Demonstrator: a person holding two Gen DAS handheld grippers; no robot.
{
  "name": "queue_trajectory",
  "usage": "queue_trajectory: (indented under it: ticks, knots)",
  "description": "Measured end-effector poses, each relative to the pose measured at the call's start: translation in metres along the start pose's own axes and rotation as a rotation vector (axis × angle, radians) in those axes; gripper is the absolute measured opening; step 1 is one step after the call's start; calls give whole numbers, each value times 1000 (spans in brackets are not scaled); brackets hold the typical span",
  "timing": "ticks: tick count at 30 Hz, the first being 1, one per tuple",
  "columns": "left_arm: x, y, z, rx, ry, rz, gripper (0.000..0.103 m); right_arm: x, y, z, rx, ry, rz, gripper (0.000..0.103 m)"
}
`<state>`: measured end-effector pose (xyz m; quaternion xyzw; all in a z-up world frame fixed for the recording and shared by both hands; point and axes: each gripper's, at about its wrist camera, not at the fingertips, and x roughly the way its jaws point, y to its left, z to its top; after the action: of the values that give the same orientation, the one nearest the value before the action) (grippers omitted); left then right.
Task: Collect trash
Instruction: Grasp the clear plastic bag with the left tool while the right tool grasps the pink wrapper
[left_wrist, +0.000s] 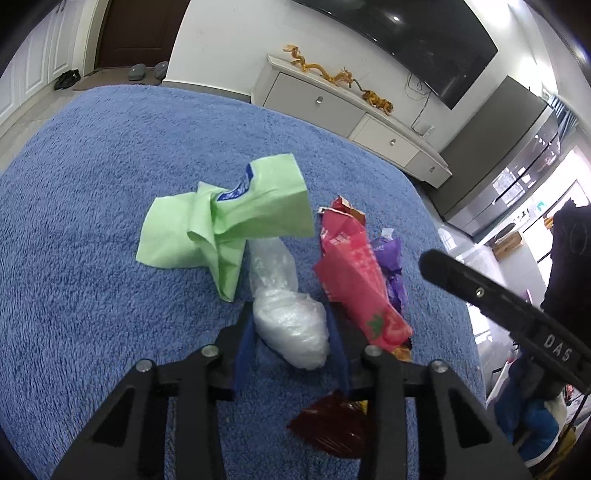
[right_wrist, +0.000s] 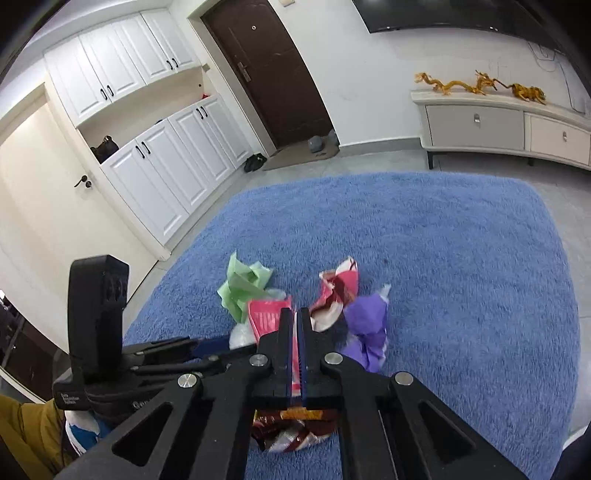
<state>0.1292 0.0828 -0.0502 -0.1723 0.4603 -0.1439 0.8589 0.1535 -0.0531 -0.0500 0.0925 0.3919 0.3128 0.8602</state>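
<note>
Trash lies in a cluster on a blue rug (left_wrist: 92, 221). My left gripper (left_wrist: 291, 317) has its jaws closed around a clear crumpled plastic bag (left_wrist: 291, 325). Beyond it lie a green paper wrapper (left_wrist: 225, 218), a red snack packet (left_wrist: 354, 273) and a purple wrapper (left_wrist: 391, 266). A dark red foil wrapper (left_wrist: 332, 428) lies under the left gripper. My right gripper (right_wrist: 294, 314) is shut on the red snack packet (right_wrist: 266, 317). The purple wrapper (right_wrist: 365, 325) lies just right of it, the green wrapper (right_wrist: 243, 284) to its left, and the dark foil wrapper (right_wrist: 291, 432) below.
A white TV cabinet (left_wrist: 332, 107) with golden dragon figures stands beyond the rug (right_wrist: 461, 258). White cupboards (right_wrist: 155, 162) and a brown door (right_wrist: 266, 70) are at the far wall, with shoes on the floor. The left gripper's body (right_wrist: 99, 325) shows in the right view.
</note>
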Motion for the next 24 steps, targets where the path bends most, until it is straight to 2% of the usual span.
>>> queue_trajectory:
  ticks: [7, 8, 9, 11, 19, 22, 24]
  knots:
    - [-11, 11, -7, -15, -30, 19, 33, 13, 13, 0, -31, 43, 0, 5]
    - [-13, 13, -7, -18, -34, 21, 33, 17, 14, -1, -33, 51, 3, 9]
    - [-15, 16, -8, -19, -39, 25, 33, 20, 14, -1, -33, 54, 3, 24]
    - [-20, 21, -9, -14, -48, 31, 33, 26, 15, -3, -39, 58, 4, 48]
    - [-37, 47, -20, -41, -67, 42, 33, 57, 10, -9, 7, 130, 21, 48]
    - [-44, 52, -24, -44, -74, 36, 33, 69, 8, -12, 38, 151, 26, 40]
    - [-49, 54, -26, -43, -81, 32, 33, 71, 7, -11, 47, 149, 29, 22]
